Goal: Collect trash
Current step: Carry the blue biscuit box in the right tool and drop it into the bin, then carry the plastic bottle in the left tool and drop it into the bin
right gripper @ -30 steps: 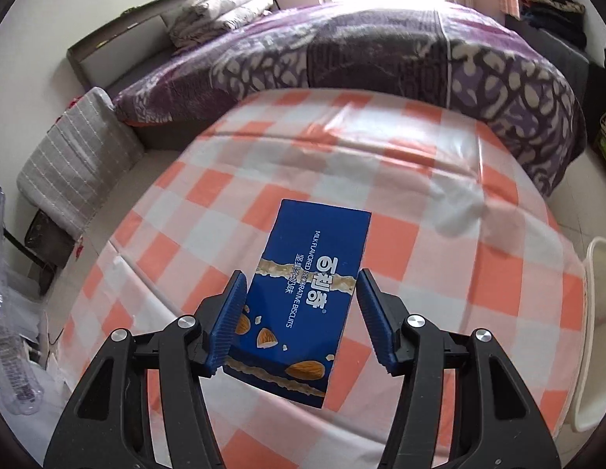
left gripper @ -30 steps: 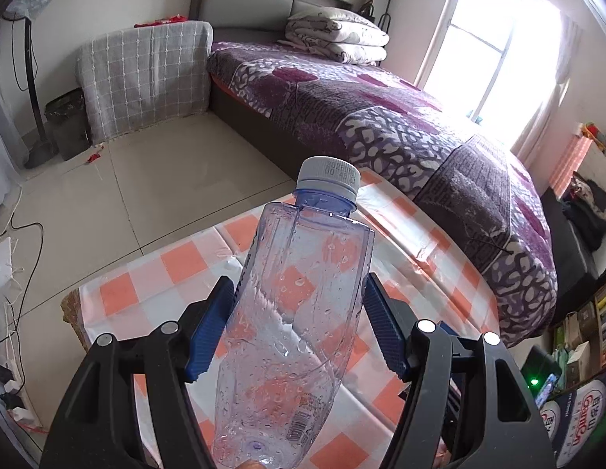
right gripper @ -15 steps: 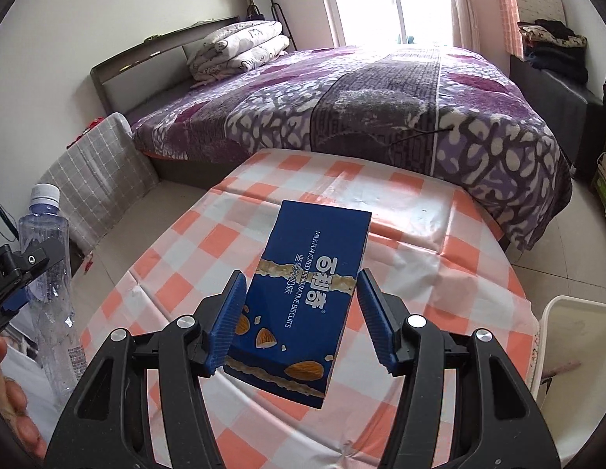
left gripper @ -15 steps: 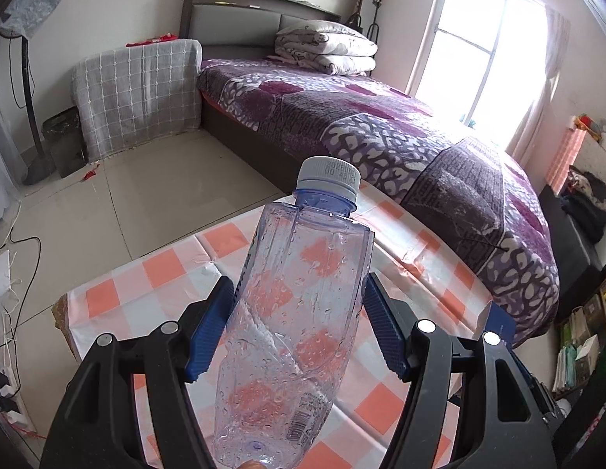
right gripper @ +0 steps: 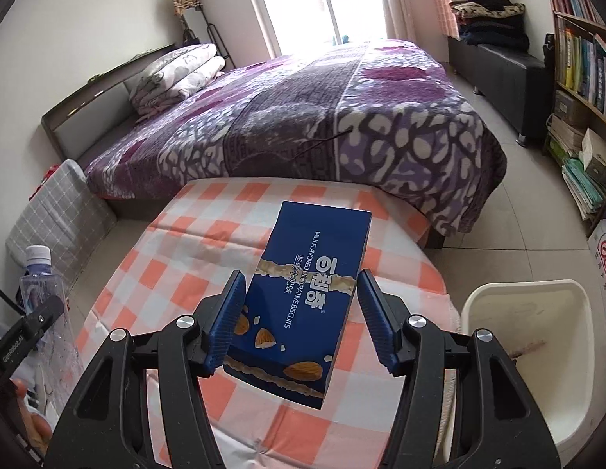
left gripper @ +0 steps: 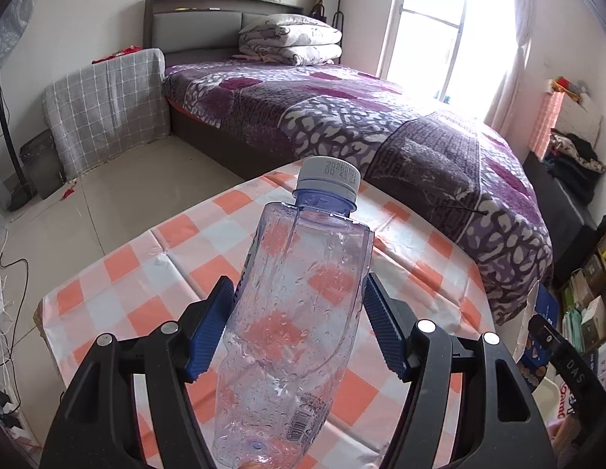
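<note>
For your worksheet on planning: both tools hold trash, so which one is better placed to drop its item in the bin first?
Right. The white plastic bin sits just beside the right tool holding the blue biscuit box; the left tool is farther away.

It was a home bedroom: a bed (left gripper: pixel 381 133) under a purple patterned blanket, folded quilts (left gripper: pixel 291 39), a bookshelf (right gripper: pixel 584 62), a curtained window (left gripper: pixel 451 27).

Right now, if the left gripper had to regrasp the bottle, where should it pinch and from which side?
Probably the lower body of the plastic bottle, pads on the two side walls, approaching base-first as the left gripper does now. The walls there are widest; the neck under the white cap is narrow. The body is crumpled, so squeeze gently.
</note>
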{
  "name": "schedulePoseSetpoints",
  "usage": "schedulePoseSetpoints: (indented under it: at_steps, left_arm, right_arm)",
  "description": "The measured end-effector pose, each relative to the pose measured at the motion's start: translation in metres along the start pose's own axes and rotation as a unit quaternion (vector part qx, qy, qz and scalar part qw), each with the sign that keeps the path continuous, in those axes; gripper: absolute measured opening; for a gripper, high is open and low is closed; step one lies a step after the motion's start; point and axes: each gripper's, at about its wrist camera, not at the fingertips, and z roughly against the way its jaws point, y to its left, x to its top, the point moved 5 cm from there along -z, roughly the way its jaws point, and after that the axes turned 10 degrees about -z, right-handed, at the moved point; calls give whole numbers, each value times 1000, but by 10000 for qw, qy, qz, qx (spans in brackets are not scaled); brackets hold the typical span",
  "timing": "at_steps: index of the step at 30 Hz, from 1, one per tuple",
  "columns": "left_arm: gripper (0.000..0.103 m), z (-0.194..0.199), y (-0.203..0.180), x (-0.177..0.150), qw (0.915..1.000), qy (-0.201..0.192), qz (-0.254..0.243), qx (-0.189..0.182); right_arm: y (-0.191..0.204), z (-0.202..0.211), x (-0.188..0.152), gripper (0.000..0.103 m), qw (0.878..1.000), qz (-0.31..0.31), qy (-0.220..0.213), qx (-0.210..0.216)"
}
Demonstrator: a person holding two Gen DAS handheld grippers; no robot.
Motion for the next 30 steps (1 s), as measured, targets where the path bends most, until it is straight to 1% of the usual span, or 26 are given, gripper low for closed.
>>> schedulePoseSetpoints:
  at_steps: [6,10,12,17,20,24,30]
  left_arm:
    - [67,-3,-39,-4,9994,0,-277,-225]
    - [67,-6,-66,-11,9980,48,-507,-377]
    - [67,-8,-76,-14,9972,63,-603,-438]
    - [67,-9,-107,-24,9941,98,-878,-635]
    - [67,-9,-127,-31,9913,117,-1056,-771]
    - [67,-8,-156,-40,9865,163,-1295,-984]
    - [67,-5,-209,-59,9741,318,-1649,-1514]
  right_arm:
    - [-51,12,21,56,9983,-435,-131,-357]
    - [-91,20,32,56,9941,-845,-167,-662]
    - [-114,23,37,57,9905,-1078,-162,-838]
    - [-167,26,42,58,9783,-1613,7,-1303]
    - [-195,30,42,61,9689,-1910,88,-1574]
    - [-225,42,43,74,9617,-2115,2,-1745]
    - [-262,65,48,79,9544,-2320,-173,-1871]
